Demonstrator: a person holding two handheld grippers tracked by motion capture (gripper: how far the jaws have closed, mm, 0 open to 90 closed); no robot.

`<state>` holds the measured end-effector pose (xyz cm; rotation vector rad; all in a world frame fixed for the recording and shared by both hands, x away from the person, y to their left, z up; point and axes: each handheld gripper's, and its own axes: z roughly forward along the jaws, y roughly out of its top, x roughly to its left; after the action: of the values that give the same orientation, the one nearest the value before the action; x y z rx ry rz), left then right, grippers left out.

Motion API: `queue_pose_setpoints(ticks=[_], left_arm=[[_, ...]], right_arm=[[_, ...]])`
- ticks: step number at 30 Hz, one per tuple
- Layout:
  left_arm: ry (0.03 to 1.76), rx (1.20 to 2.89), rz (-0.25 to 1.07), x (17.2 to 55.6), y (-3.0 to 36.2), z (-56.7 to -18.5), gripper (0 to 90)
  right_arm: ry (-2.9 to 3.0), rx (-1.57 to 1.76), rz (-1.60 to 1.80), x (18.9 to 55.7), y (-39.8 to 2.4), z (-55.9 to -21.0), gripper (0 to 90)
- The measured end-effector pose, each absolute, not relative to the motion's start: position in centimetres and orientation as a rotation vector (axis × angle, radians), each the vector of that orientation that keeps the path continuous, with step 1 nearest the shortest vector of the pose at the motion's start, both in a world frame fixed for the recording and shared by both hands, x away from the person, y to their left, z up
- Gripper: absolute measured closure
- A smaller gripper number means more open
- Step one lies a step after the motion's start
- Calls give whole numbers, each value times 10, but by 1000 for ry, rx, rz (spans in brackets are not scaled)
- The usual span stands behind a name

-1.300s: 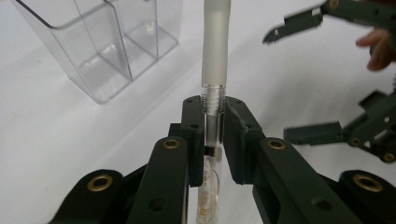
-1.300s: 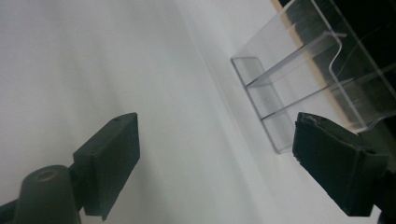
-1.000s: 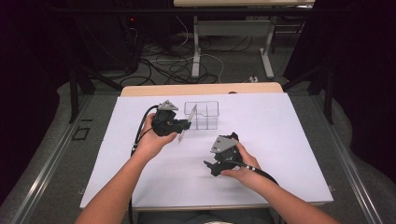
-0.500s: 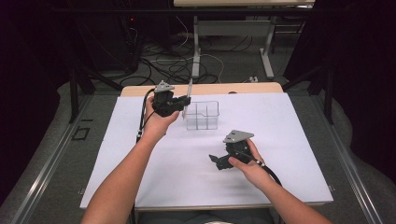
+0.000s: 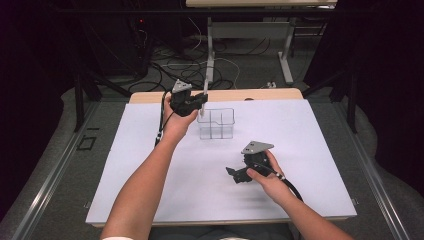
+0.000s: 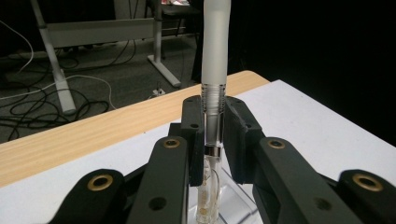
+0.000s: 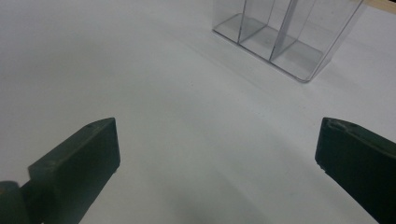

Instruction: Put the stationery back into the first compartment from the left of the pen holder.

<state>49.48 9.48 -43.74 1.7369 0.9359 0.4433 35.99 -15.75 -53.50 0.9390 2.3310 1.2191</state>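
Standing straight up in the tight left gripper [image 6: 212,140], the pen [image 6: 215,60] hangs just above the clear box [image 5: 216,123], while the right gripper [image 7: 217,154] waits wide open nearby.

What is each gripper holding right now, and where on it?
Left gripper clamps an upright pen at its clear barrel, below the frosted cap; right gripper holds nothing.

A recording bench in a lab or workshop. A wooden table [image 5: 260,94] covered by a white sheet [image 5: 150,165] stands on grey floor amid dark curtains [image 5: 380,75]; loose cables [image 5: 170,55] trail beyond it, past the metal legs of a second desk [image 5: 285,50].
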Motion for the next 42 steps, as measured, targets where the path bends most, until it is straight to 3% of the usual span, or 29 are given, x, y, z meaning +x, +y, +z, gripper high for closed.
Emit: queue_pose_setpoints(ticks=[14,23,42], left_arm=[[1012,1805,429,508,86,-470,795],[1016,1861,405,502,88,-466,784],[926,1822,385,457,111,-442,363]], right_arm=[[2344,933,1215,358,-159,-536,0],[2354,950,1210,357,-161,-536,0],[2319,959,1202,360,-164,-536,0]])
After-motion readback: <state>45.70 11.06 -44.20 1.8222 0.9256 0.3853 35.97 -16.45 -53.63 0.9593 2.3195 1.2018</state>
